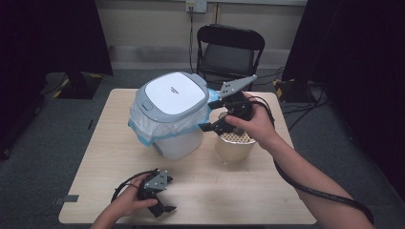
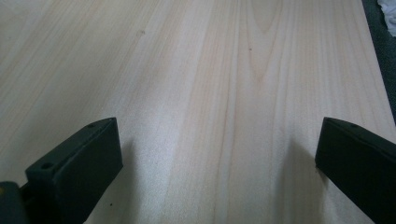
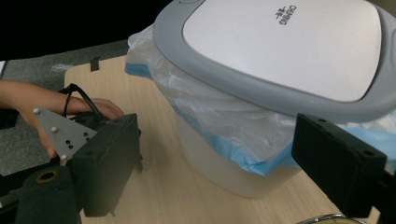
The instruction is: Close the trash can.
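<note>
Right gripper [image 1: 212, 114], jaws apart and empty, raised beside lidded white plastic bin [image 1: 173, 113]; left gripper [image 1: 161, 202], jaws wide and empty, resting at near edge of pale wooden table [image 1: 95, 157].

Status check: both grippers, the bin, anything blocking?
Right gripper open beside bin, lid shut. Left gripper open, idle over table. Cup beneath right hand.

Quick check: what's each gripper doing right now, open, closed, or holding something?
Left gripper: open, empty, low over the bare table.
Right gripper: open, empty, jaws aimed at the lidded bin, not touching it.
</note>
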A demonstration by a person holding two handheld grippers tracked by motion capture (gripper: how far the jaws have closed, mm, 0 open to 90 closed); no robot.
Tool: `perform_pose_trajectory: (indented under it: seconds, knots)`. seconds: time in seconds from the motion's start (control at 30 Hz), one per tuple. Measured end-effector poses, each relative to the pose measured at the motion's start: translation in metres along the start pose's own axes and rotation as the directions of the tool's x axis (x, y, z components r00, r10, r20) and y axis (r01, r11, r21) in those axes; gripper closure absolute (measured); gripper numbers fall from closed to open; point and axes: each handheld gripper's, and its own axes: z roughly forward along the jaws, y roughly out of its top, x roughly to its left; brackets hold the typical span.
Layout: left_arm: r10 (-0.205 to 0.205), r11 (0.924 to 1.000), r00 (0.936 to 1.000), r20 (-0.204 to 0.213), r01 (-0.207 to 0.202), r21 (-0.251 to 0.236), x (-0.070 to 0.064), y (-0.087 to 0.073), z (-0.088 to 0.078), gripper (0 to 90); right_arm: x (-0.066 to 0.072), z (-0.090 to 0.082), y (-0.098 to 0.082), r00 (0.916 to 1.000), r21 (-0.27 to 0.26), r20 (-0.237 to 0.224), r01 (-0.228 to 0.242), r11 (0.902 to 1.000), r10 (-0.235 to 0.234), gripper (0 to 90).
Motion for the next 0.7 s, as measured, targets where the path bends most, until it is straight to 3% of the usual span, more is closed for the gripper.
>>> perform_pose_trajectory:
  seconds: [0.33, 0.7]
  knots:
    - [-0.003, 0.9999, 1.0, -0.002, 0.003, -0.012, 0.0, -0.001, 0.001, 0.0, 0.001, -0.004, -0.016, 1.0, 0.009, 0.01, -0.001, 1.0, 0.001, 14.6]
    - [-0.006, 0.9997, 1.0, -0.001, 0.006, -0.022, -0.001, -0.001, 0.002, 0.0, -0.002, -0.006, -0.039, 0.9994, 0.006, 0.009, -0.035, 0.9994, 0.035, 14.6]
